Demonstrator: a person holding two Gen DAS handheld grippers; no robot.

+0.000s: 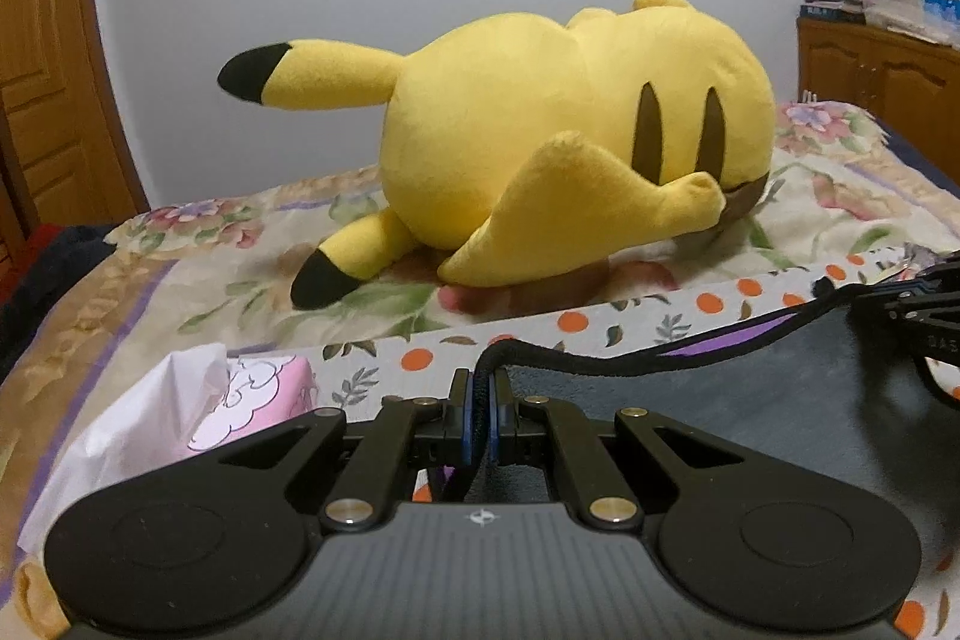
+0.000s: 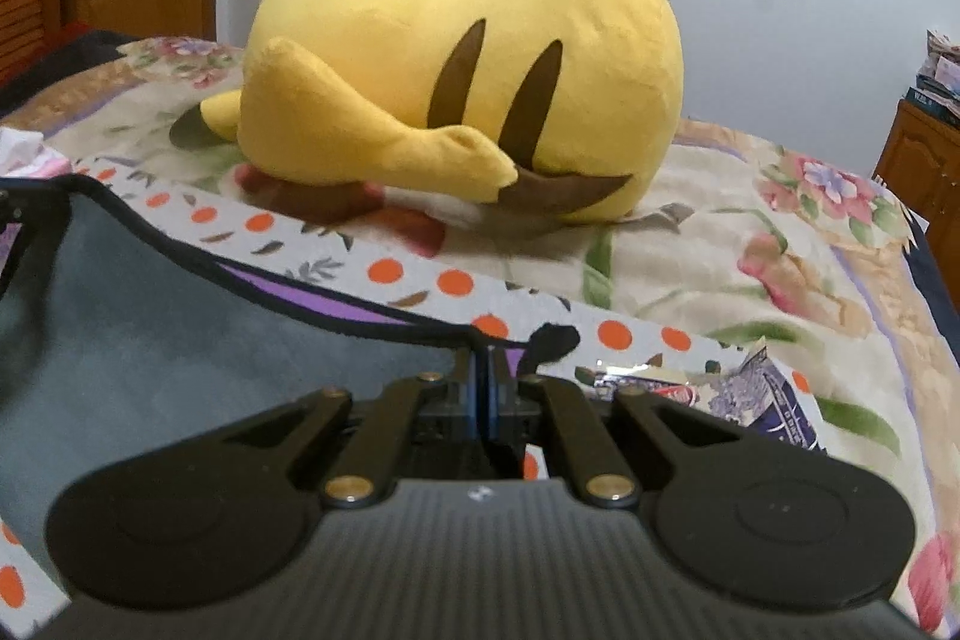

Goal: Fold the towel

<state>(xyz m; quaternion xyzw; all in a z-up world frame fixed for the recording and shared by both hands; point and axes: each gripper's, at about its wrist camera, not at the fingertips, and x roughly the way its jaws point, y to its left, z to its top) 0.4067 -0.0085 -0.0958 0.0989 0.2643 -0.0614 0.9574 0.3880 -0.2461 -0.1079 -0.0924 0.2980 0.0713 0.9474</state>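
Now both grippers clamped on the towel, each at one corner of its black-bound edge. Left gripper: fingers closed narrow, edge cord pinched between the blue pads. Right gripper: fingers closed narrow too, on the other corner, a small black tab sticking out just beside them. Towel stretched between the two, grey side up, purple side showing under the lifted edge; held edge running left to right, so long axis across, from one gripper to the other. Rest of the towel hanging toward the person, low over the orange-dotted cloth on the bed. Neither gripper nearer: both already at the edge. Probably next, carrying this edge over to meet the opposite one. Plush lying well beyond, tissue pack at left.
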